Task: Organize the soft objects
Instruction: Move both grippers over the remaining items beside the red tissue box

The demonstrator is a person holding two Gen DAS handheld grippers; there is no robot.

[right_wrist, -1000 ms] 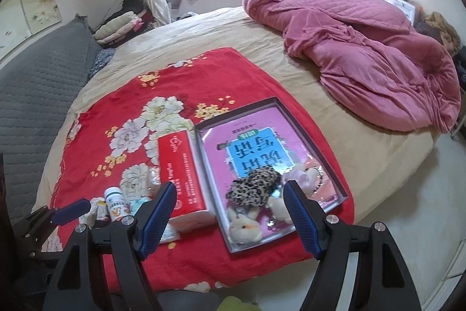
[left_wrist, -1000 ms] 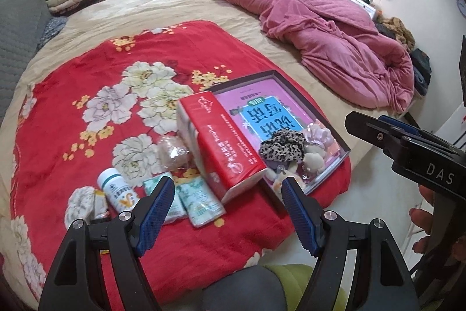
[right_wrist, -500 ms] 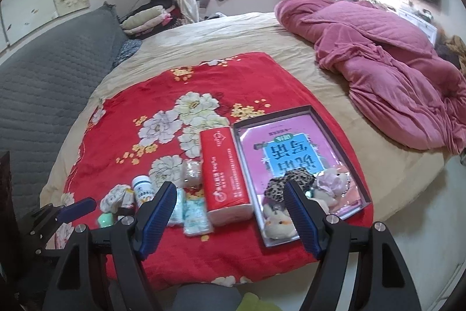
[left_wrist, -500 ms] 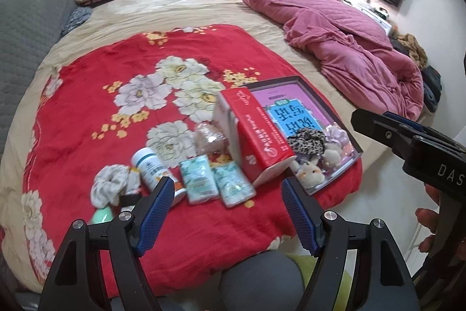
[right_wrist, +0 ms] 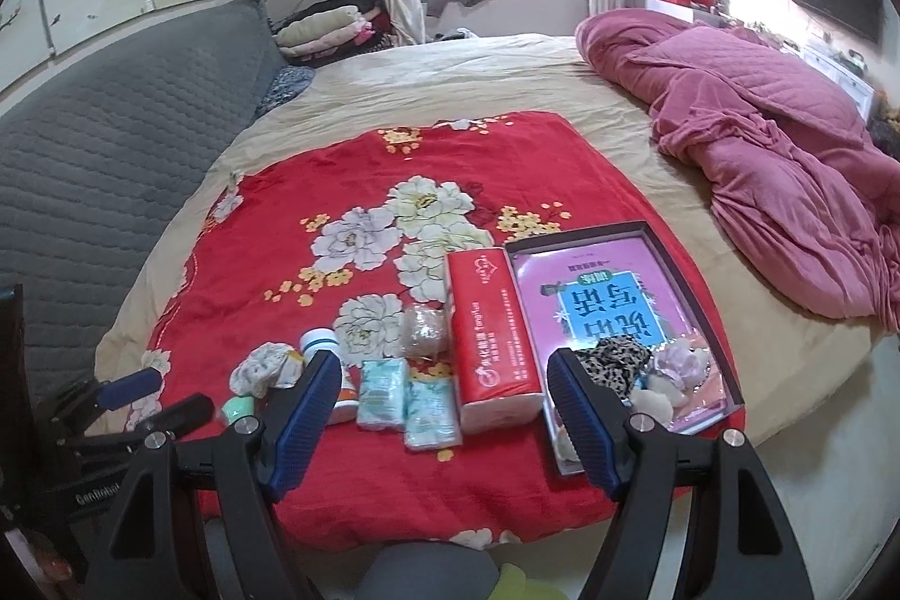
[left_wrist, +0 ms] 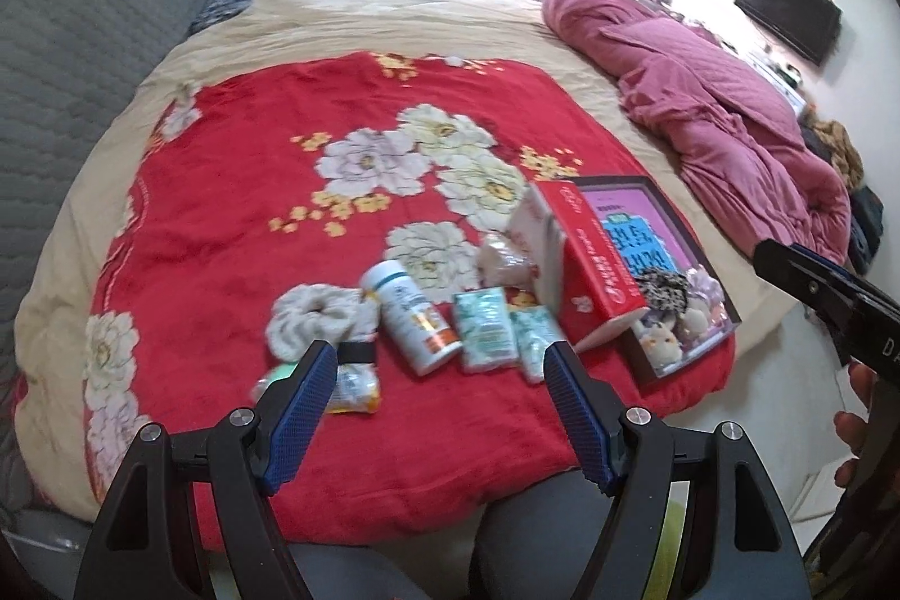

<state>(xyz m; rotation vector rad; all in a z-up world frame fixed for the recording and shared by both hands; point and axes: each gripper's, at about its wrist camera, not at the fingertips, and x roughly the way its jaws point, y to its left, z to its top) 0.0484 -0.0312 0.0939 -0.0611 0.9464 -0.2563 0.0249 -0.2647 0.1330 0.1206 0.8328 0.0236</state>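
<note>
Though rumpled, white fluffy scrunchie (left_wrist: 315, 319).

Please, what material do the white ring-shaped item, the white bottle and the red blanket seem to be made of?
White ring-shaped item: probably fuzzy fabric, like a scrunchie; its surface looks puffy and gathered.
White bottle: likely smooth plastic with a glossy printed label; the picture is blurred, so I am not certain.
Red blanket: seemingly plush fleece, with a soft matte nap and printed flowers.
</note>
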